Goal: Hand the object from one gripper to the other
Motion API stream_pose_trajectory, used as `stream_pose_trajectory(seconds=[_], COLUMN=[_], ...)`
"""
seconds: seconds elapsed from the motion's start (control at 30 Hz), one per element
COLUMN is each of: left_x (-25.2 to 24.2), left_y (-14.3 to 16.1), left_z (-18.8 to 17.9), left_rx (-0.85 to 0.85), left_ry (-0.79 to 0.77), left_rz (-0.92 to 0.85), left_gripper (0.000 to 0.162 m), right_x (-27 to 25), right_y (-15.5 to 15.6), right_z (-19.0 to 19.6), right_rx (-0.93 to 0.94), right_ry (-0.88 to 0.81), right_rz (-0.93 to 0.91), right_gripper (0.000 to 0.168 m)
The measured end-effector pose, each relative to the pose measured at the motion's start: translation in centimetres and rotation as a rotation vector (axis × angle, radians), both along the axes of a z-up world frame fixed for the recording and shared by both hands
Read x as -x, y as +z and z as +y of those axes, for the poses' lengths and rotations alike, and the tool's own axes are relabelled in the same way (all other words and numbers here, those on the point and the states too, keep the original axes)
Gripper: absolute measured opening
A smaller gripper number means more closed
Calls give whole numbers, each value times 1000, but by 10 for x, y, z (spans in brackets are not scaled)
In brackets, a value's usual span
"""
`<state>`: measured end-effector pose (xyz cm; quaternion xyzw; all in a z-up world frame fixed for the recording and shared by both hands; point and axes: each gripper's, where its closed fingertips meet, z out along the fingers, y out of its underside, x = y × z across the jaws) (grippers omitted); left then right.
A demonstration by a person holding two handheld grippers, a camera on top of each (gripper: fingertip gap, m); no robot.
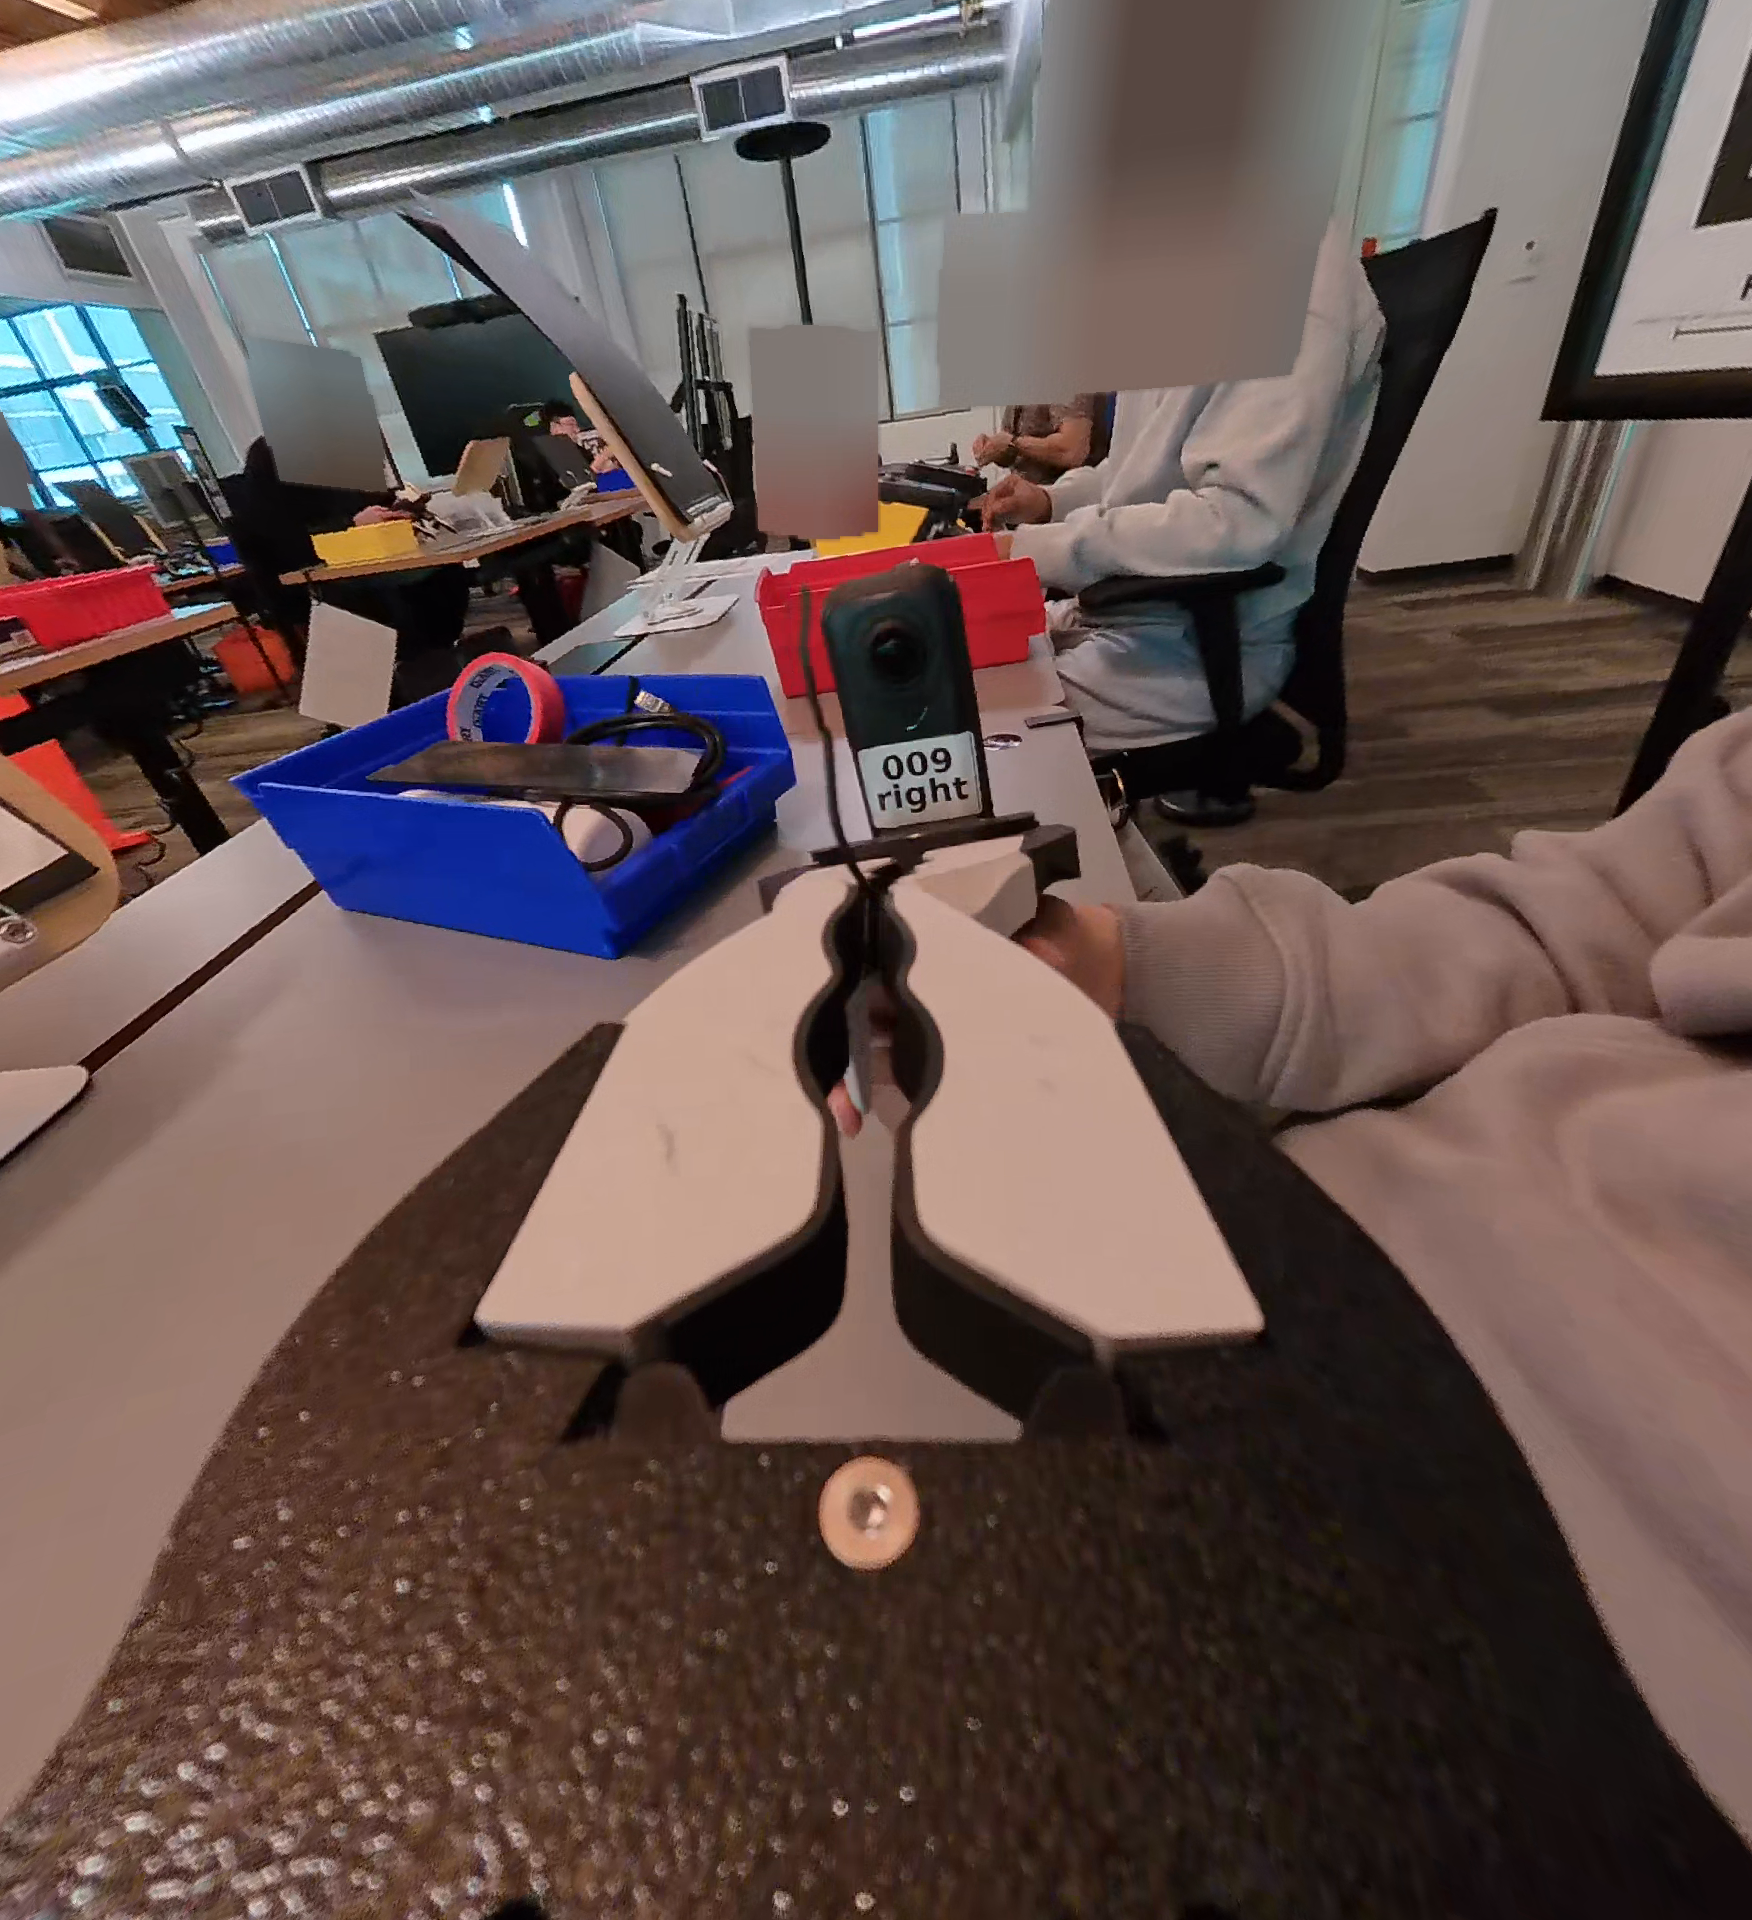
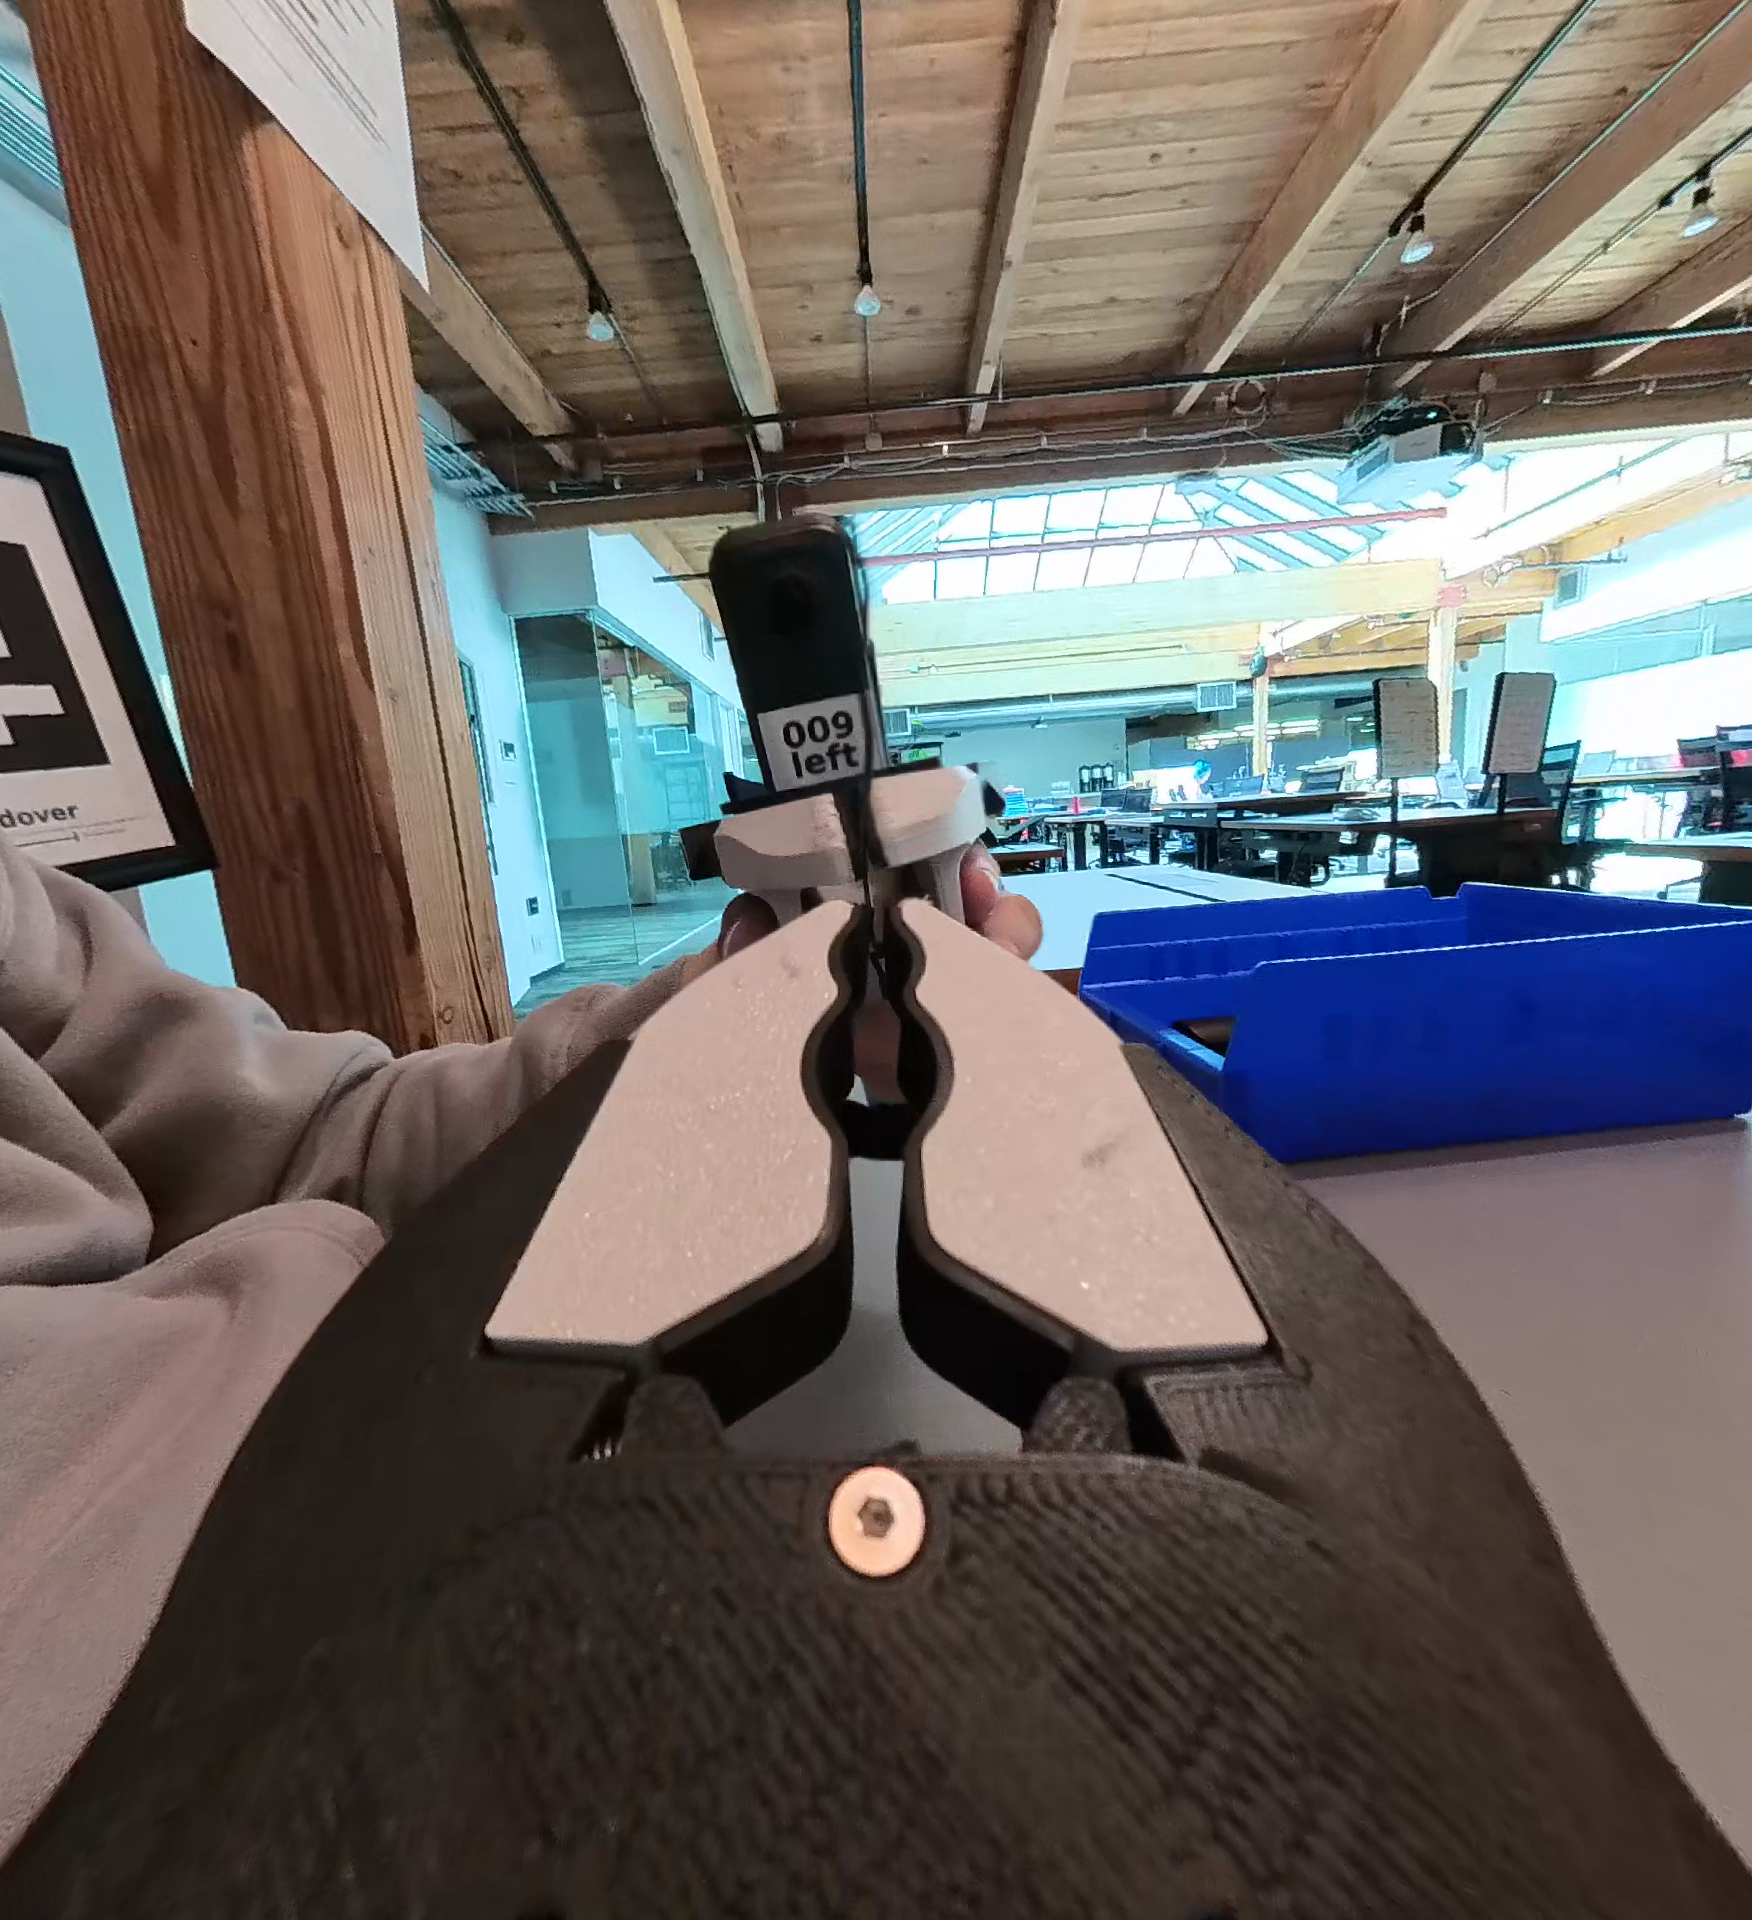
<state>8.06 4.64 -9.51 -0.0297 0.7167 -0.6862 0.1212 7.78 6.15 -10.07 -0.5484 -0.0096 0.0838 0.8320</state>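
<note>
The thin black strand (image 1: 818, 707), a limp cord or tie as far as I can tell, stands up from between my two sets of fingertips, in the air above the grey table (image 1: 332, 1039). It is very slim and slightly wavy, and I cannot see its lower end.

My left gripper (image 1: 867, 909) is closed to a sliver on it. My right gripper (image 2: 872, 920) meets it tip to tip, just as nearly closed, and seems to pinch the same strand.

To pass it cleanly, I judge I should confirm the receiving grip is firm before easing the other, and keep both tips level so the strand cannot slip. The blue bin (image 1: 498, 873) sits well aside.
</note>
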Motion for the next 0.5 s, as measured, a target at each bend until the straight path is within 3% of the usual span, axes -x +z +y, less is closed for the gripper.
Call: stream_pose_trajectory(seconds=[0.13,0.27,0.37,0.5], left_x=[-3,-23,-37,-39], left_y=[-4,-10,-20,-25], left_z=[1,11,19,16], left_rx=[-59,-130,-197,-221], left_ry=[30,205,349,412], left_rz=[9,138,215,272], left_gripper=[0,0,0,0], right_x=[-8,-30,-36,-43], right_y=[-5,-22,-30,-40], right_z=[3,12,15,18], right_rx=[26,192,289,381], right_ry=[-109,-503,-708,-787], right_rz=[-67,-413,-711,-818], right_gripper=[9,34,34,28])
